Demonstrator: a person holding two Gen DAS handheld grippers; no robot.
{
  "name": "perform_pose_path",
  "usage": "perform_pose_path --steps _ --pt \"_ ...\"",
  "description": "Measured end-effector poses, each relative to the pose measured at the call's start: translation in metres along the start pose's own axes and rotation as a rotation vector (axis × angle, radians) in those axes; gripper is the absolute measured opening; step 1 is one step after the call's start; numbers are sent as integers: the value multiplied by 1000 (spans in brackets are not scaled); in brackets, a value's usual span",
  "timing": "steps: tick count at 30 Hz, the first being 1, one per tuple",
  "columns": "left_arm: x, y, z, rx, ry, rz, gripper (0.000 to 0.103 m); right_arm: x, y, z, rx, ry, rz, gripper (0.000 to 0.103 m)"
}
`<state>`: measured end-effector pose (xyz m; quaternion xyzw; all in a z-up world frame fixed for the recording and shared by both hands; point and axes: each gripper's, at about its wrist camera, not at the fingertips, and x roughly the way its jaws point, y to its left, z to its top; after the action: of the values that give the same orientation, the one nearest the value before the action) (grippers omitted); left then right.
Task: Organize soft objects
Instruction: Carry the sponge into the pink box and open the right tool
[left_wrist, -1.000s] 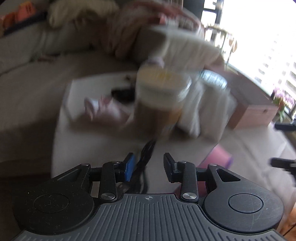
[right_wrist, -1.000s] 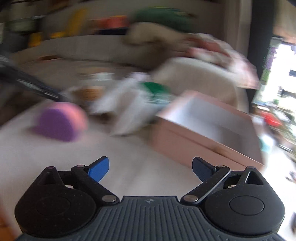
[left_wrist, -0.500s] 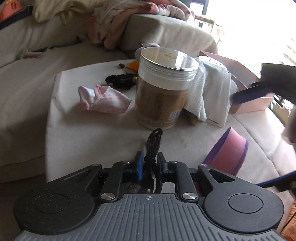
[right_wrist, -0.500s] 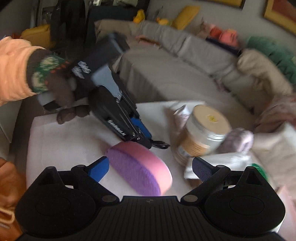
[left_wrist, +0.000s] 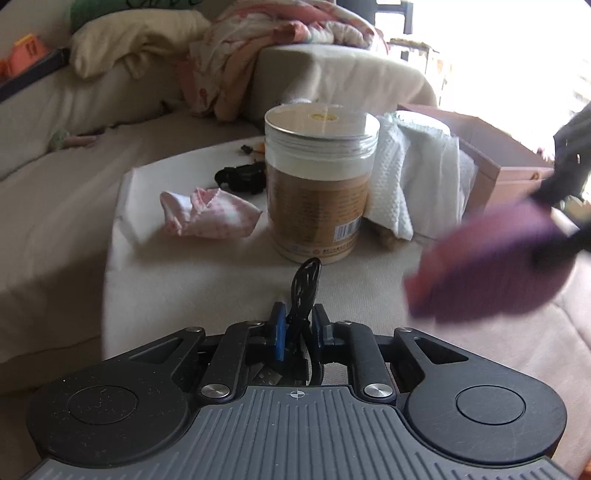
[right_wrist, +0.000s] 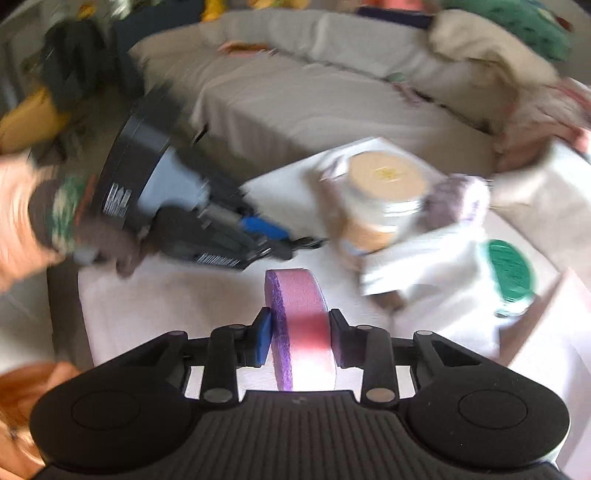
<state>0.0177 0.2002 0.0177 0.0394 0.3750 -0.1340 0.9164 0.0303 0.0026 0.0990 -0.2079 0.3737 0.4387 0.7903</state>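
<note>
My right gripper (right_wrist: 300, 332) is shut on a round pink and purple sponge (right_wrist: 300, 317), held on edge above the white cloth-covered table (right_wrist: 166, 295). The sponge shows blurred at the right of the left wrist view (left_wrist: 487, 266). My left gripper (left_wrist: 298, 328) is shut on a coiled black cable (left_wrist: 304, 284) and is seen low over the table in the right wrist view (right_wrist: 288, 245). A pink patterned cloth (left_wrist: 207, 210) lies crumpled left of a lidded jar (left_wrist: 319, 181). A white towel (left_wrist: 413, 177) drapes to the jar's right.
A pink open box (left_wrist: 506, 162) stands at the right behind the towel. A green-lidded container (right_wrist: 511, 273) sits by the towel. Small black items (left_wrist: 242, 177) lie behind the cloth. A sofa with heaped blankets (left_wrist: 258, 48) surrounds the table.
My right gripper has closed on the sponge and lifted it off the table. My left gripper stays shut on the cable, almost still.
</note>
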Motion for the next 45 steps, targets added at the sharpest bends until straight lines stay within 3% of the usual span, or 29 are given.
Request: perform_pose_path --steps 4,8,11,15,17,19,21,22,24,26,28,32,35,41,45 --pt "-23 -4 10 10 -40 1 17 -41 -27 3 84 -98 -53 32" --pt "-66 -11 43 12 -127 3 17 -83 -61 4 154 -236 -130 32" --pt "-96 -15 93 33 -226 37 17 -113 -94 3 205 -322 -230 32" --pt "-100 -30 172 39 -334 2 17 -151 -136 -6 274 -395 -338 32" --pt "-86 -48 208 14 -355 -86 18 -161 -160 -13 329 -405 -370 32" --pt "-59 -65 238 -48 -327 -240 18 -158 -179 -20 364 -385 -386 34" --pt "-16 -84 259 -150 -235 -419 21 -150 -197 -33 392 -353 -417 39" --pt "6 -95 262 -194 -176 -484 22 -145 -206 -39 424 -336 -443 51" --pt "50 -113 260 -260 -60 -537 22 -139 -227 -56 500 -302 -469 56" --pt "75 -124 252 -255 -11 -487 23 -136 -238 -73 551 -287 -486 56" --pt "79 -126 245 -217 -26 -454 23 -134 -243 -90 568 -264 -514 56" --pt "50 -97 235 -170 -92 -378 23 -125 -244 -116 581 -207 -575 56" --pt "17 -59 226 -166 -149 -289 23 -118 -235 -123 575 -180 -560 56" --pt "-10 40 184 -243 -151 -35 23 -102 -196 -84 516 -184 -450 56" --pt "0 84 150 -307 -72 -12 23 -94 -166 -44 460 -221 -381 61"
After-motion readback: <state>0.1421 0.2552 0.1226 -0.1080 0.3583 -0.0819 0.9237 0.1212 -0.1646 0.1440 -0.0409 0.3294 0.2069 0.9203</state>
